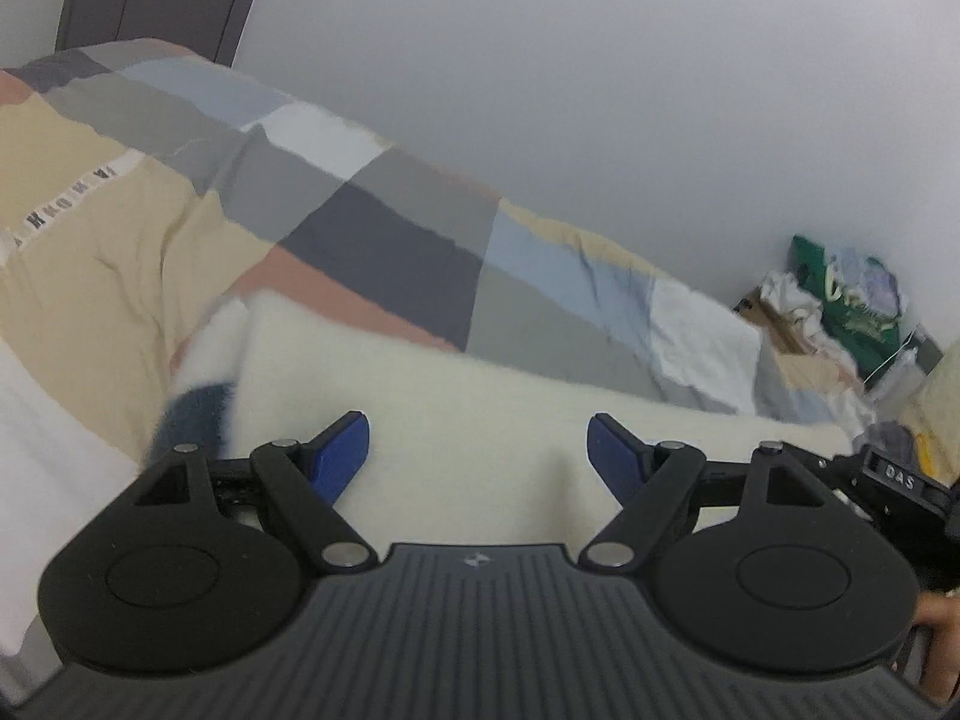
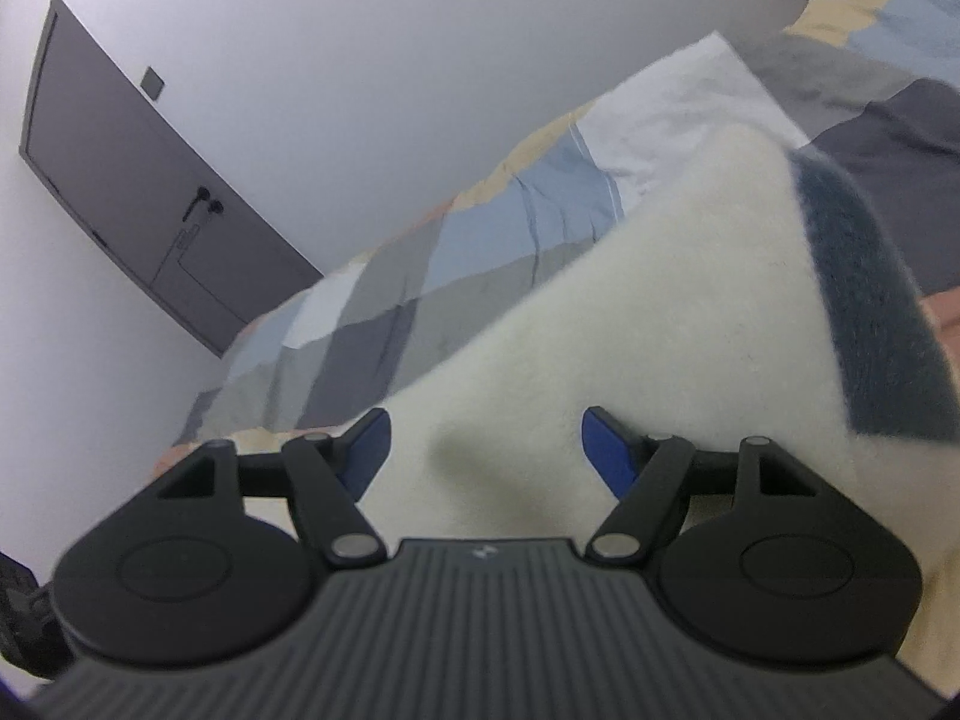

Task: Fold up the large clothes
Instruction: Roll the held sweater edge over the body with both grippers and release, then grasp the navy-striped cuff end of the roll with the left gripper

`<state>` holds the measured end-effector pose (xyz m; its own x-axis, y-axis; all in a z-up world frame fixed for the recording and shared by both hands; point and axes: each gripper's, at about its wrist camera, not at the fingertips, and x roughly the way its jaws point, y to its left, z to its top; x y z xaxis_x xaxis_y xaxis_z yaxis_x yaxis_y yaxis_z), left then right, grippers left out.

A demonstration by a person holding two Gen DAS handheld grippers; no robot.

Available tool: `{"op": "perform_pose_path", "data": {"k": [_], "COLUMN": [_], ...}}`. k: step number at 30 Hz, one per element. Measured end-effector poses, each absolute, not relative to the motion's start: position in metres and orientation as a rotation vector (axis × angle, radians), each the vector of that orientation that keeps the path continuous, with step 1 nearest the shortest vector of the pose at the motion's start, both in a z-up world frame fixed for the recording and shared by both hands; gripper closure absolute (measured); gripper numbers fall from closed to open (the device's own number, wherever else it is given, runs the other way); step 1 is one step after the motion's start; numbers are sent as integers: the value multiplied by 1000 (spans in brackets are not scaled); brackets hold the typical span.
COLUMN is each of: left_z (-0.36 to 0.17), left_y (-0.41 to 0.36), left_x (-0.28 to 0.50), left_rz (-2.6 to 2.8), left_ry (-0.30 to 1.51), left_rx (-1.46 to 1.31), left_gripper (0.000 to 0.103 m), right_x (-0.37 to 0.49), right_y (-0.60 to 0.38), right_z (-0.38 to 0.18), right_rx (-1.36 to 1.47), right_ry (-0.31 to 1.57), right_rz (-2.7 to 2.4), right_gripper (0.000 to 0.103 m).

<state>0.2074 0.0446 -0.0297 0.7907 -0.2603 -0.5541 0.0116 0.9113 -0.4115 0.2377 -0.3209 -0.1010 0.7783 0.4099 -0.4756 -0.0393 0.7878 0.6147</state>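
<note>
Left wrist: "DAS" label (image 1: 899, 476).

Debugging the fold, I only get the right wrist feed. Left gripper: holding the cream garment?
Observer: No. The left gripper is open, with the cream garment below it and the pads clear of it.
Operator: Clutter nearby?
Observer: A green bag among piled stuff in the room corner, off to the right.
Operator: Other fabric near the garment?
Observer: A beige cloth with a lettered white band, left of the garment.
</note>
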Motion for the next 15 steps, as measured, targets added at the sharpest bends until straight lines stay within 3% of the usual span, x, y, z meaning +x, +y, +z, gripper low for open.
{"op": "perform_pose_path", "data": {"k": [6, 14, 15], "left_z": [-44, -31, -27], "left_y": [33, 41, 43], "left_x": [223, 212, 209], "left_rz": [-143, -146, -139], "left_ry": [659, 613, 600], "left_rx": [-285, -336, -338], "left_gripper": [19, 19, 19], "right_x": [252, 244, 243], "right_y": [-303, -313, -314], "right_z": [-117, -93, -90], "right_rx": [452, 419, 413], "right_ry": [613, 583, 565], "right_rz": [286, 294, 283], "right_gripper": [29, 27, 21]}}
